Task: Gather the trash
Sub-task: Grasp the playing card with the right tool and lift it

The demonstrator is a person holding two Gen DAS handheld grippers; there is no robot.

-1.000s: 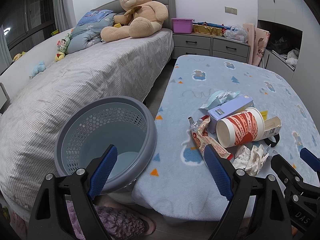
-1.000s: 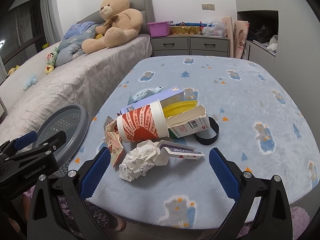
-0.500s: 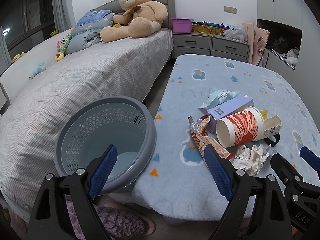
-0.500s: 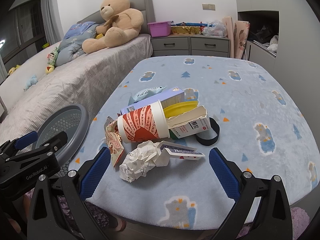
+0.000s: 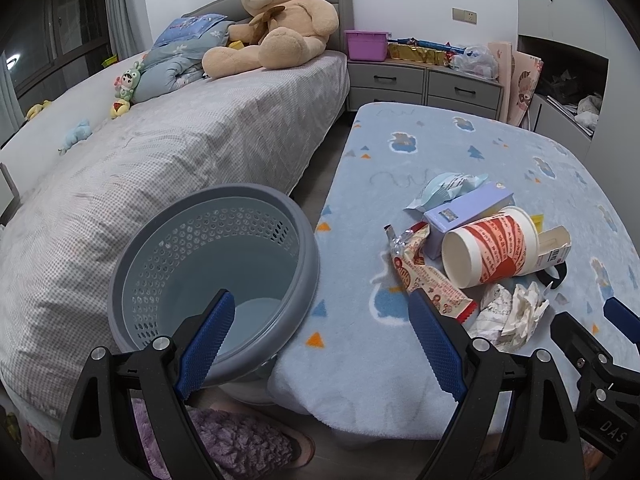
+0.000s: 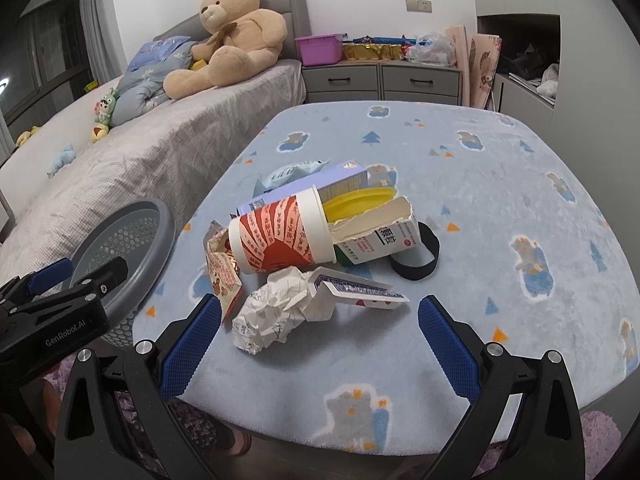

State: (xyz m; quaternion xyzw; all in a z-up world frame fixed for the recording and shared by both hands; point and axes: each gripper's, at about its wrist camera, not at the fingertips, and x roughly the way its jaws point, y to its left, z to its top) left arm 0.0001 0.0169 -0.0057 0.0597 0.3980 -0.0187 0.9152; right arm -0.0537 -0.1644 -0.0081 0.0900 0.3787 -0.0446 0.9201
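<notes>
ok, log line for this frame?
phase: pre-grasp | left gripper: open, empty | right gripper: open, before crumpled paper | bin: empty

Black tongs (image 6: 320,336), blue ribbed pads (image 6: 191,346), silver screws, "GenRobot.AI" lettering

Right gripper (image 6: 320,332) jaws wide apart, empty, crumpled paper (image 6: 280,312) between them on desk (image 6: 520,184), red-white cup (image 6: 280,236) on its side behind, grey basket (image 6: 132,240) left

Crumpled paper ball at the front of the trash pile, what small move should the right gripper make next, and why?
Probably ease the right gripper forward and down around the crumpled paper ball. Both grippers are open and empty, the ball lies nearest, just ahead between its fingers, and the basket beside the table is empty.
</notes>
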